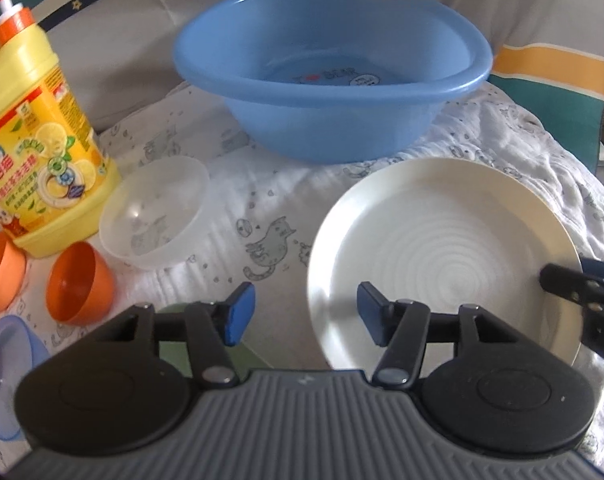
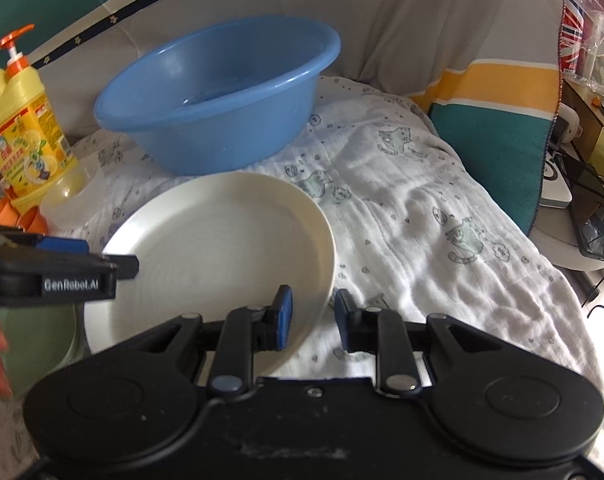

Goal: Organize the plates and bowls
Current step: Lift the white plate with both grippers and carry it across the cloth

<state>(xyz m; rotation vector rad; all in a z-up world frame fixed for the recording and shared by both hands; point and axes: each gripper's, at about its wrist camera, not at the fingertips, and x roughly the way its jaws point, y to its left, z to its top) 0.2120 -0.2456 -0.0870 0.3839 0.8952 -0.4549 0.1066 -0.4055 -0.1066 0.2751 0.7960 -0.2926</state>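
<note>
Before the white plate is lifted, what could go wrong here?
1. The right gripper's jaws pinch the white plate only at its rim, so it may tilt or slip when raised.
2. The left gripper's jaws are open around the opposite rim; closing there could also catch the green plate that seems to lie partly underneath.
3. The clear bowl and orange bowl lie close on the soft cloth and could be knocked.
</note>
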